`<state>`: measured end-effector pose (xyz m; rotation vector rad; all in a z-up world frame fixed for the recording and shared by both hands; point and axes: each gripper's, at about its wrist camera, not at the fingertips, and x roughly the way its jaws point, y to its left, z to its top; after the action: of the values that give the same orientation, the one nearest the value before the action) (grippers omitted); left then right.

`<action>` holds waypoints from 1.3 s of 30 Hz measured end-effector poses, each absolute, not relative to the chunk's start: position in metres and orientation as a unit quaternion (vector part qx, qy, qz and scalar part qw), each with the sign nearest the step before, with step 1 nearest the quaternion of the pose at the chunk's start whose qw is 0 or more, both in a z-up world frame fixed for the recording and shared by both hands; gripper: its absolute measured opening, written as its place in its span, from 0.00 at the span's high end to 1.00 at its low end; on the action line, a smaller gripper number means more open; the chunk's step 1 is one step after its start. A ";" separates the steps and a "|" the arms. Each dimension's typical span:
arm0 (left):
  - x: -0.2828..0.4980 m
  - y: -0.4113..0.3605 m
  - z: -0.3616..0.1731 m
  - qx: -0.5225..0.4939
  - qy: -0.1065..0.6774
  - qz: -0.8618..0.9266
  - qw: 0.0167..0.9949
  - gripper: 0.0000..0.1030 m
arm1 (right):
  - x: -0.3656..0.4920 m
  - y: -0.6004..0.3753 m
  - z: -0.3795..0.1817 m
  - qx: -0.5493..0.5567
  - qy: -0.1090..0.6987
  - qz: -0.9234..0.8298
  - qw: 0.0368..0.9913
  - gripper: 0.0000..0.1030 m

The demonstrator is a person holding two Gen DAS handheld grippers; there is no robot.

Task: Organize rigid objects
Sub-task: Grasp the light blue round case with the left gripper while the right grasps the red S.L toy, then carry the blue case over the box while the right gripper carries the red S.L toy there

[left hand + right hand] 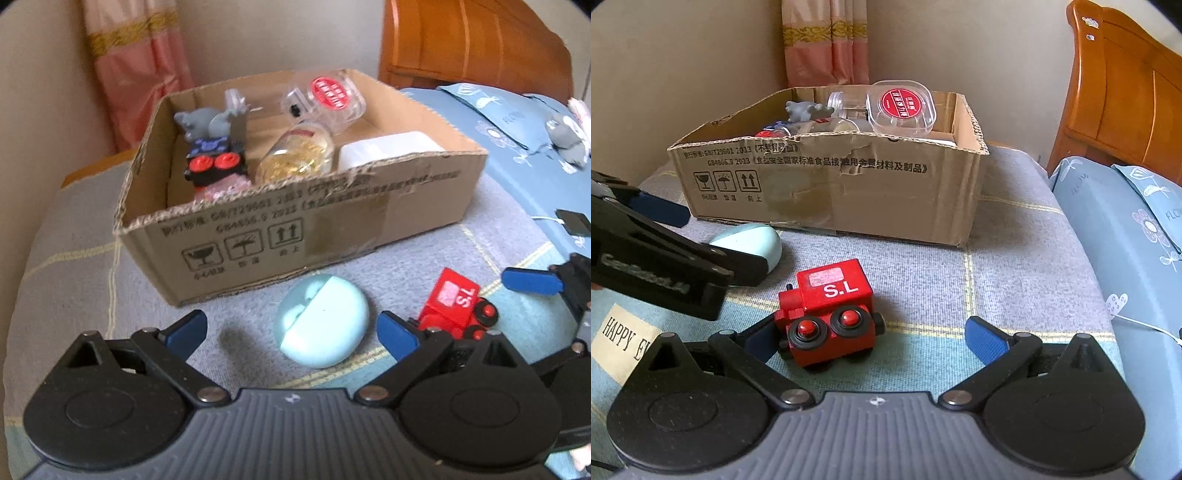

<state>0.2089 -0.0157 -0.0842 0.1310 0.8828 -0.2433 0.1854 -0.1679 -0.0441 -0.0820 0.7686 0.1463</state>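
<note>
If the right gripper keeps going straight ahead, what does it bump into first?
Probably the red toy train. It sits right between the open right gripper fingers, with the cardboard box farther behind.

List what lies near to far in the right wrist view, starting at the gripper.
right gripper → red toy train → light blue oval case → cardboard box → pink curtain

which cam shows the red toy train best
The right wrist view: the red toy train sits whole and close between the open fingers of the right gripper, its S.L lettering and wheels plain. In the left wrist view the left gripper's finger partly hides it at the edge.
</note>
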 end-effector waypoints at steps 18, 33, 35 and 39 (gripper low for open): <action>0.203 -0.009 -0.090 0.037 0.405 -0.096 0.908 0.35 | 0.187 -0.171 -0.044 -0.048 0.372 0.089 0.923 0.00; 0.204 -0.013 -0.090 0.050 0.400 -0.120 0.907 0.45 | 0.188 -0.151 -0.032 -0.111 0.363 0.178 0.908 0.32; 0.204 -0.012 -0.089 0.052 0.400 -0.124 0.906 0.45 | 0.188 -0.149 -0.030 -0.118 0.364 0.186 0.905 0.42; 0.205 -0.011 -0.087 0.061 0.407 -0.137 0.901 0.46 | 0.190 -0.145 -0.028 -0.129 0.369 0.188 0.901 0.43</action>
<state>0.2054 -0.0109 -0.0874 0.1271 0.8409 -0.2833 0.1897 -0.1449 -0.0278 -0.2676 0.7642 0.3886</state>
